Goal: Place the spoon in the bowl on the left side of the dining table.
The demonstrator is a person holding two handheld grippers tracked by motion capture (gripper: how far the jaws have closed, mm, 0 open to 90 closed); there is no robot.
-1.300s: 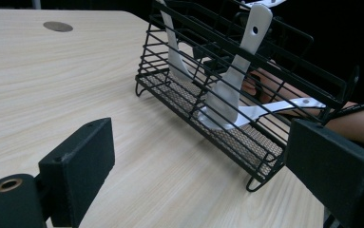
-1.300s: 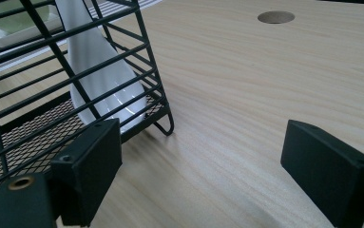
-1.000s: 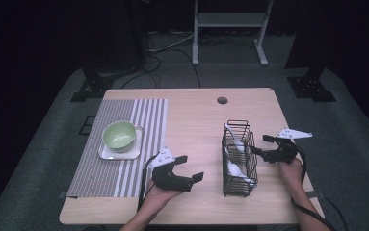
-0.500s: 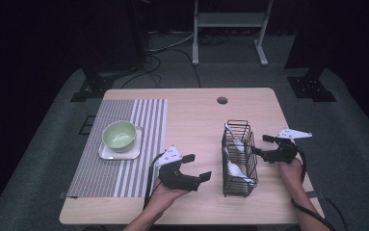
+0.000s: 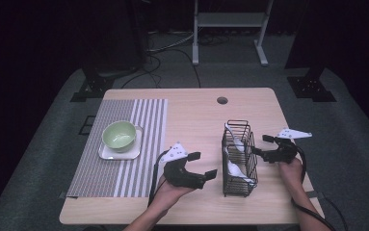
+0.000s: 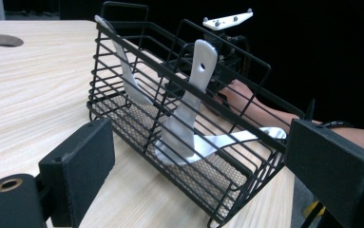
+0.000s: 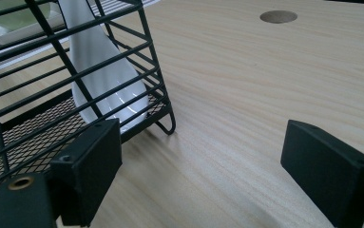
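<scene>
A black wire basket (image 5: 225, 159) stands on the right half of the wooden table (image 5: 191, 120), holding white spoons (image 5: 233, 169). In the left gripper view the basket (image 6: 122, 40) is close ahead, with one spoon handle (image 6: 199, 71) upright and another (image 6: 125, 66) leaning at the far end. My left gripper (image 5: 204, 165) is open just left of the basket, jaws pointing at it (image 6: 203, 161). My right gripper (image 5: 262, 145) is open at the basket's right side. In its own view (image 7: 208, 166) a spoon (image 7: 106, 80) shows behind the basket wires (image 7: 157, 90).
A green bowl (image 5: 119, 134) on a white square plate (image 5: 106, 154) sits on a striped placemat (image 5: 134, 178) at the left. A round cable hole (image 5: 222, 100) is in the table's far middle. Beyond the basket, the other hand and gripper (image 6: 225, 45) show in the left gripper view.
My left gripper has moved right, closer to the basket, still open. The right gripper and the basket have stayed where they were.
</scene>
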